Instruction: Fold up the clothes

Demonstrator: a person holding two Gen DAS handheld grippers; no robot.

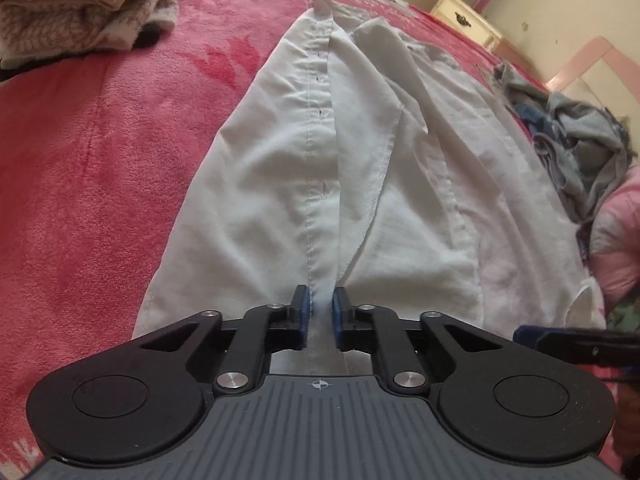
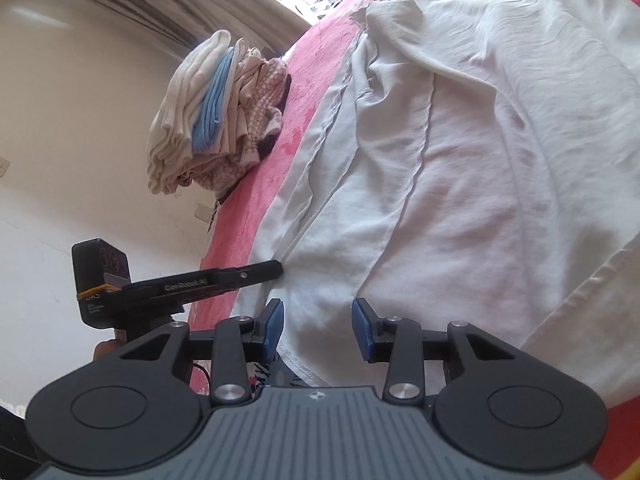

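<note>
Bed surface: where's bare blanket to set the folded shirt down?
Free: pink blanket between the white shirt and the folded stack. Crowded: the shirt's other side, with the grey clothes heap and right gripper.

Thin matt white cloth shirt (image 1: 280,168), fuzzy pink plush blanket (image 1: 100,168)

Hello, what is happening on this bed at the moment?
A person is folding clothes with two handheld grippers. A white button-up shirt lies spread on the pink blanket. The left gripper is shut on the shirt's hem at the button placket. The right gripper is open, its fingers either side of the hem further along. A pile of folded clothes sits near the bed's edge, and unfolded grey garments wait beside the shirt.
</note>
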